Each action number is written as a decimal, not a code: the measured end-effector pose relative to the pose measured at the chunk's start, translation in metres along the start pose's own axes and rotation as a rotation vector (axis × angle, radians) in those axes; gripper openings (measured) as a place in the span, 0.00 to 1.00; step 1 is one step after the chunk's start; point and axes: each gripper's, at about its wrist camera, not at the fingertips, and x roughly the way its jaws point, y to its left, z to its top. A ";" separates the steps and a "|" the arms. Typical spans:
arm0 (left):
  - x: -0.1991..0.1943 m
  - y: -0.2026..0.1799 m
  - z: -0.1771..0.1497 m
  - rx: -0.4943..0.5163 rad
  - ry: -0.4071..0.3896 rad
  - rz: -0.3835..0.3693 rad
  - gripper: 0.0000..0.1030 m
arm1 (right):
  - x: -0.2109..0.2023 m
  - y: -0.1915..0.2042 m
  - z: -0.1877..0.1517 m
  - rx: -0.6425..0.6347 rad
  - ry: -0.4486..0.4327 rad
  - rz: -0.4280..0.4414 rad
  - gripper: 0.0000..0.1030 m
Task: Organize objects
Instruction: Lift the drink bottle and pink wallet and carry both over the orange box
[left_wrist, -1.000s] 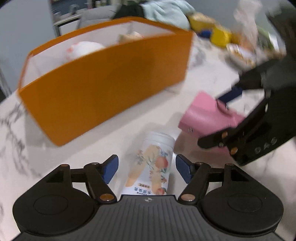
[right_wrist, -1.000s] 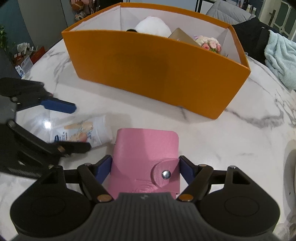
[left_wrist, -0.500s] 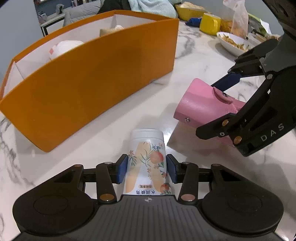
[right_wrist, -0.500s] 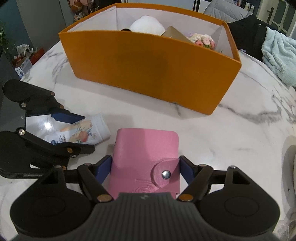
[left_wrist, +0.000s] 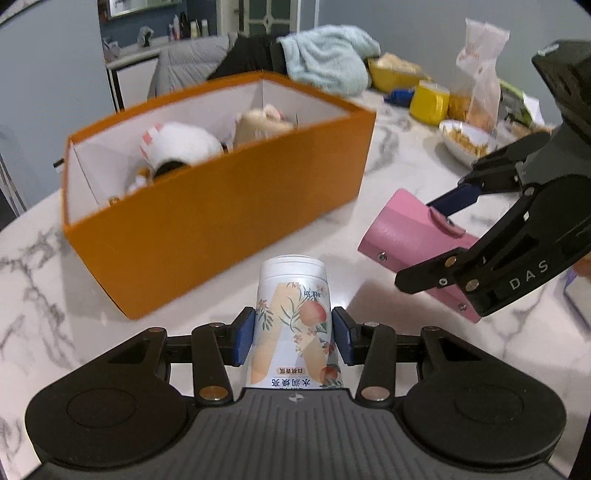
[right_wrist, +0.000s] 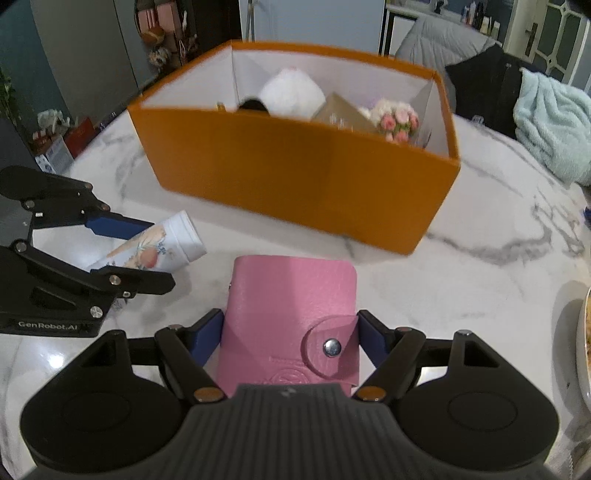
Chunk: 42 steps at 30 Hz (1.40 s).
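Nearest, the left hand-held gripper (left_wrist: 293, 339) clamps one white peach-printed tube (left_wrist: 293, 321), and the right hand-held gripper (right_wrist: 290, 341) clamps one pink snap wallet (right_wrist: 290, 314), both above the marble bench (right_wrist: 461, 280). Beyond stands one orange box (right_wrist: 303, 177) holding one white plush toy (right_wrist: 291, 92), one tan packet (right_wrist: 341, 110) and one small flower bunch (right_wrist: 397, 120).

Bare marble tabletop (right_wrist: 461, 295) lies open near the orange box (right_wrist: 295, 184), whose tall front wall blocks the far side. A food bowl (left_wrist: 461, 142) crowds the right.
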 end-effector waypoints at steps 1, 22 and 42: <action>-0.005 0.000 0.003 -0.008 -0.016 0.000 0.51 | -0.004 0.001 0.002 0.002 -0.011 0.003 0.76; -0.076 0.037 0.080 -0.143 -0.308 0.056 0.51 | -0.075 -0.001 0.086 0.096 -0.302 0.078 0.75; -0.096 0.093 0.171 -0.284 -0.562 0.198 0.50 | -0.096 -0.013 0.200 0.195 -0.577 0.104 0.75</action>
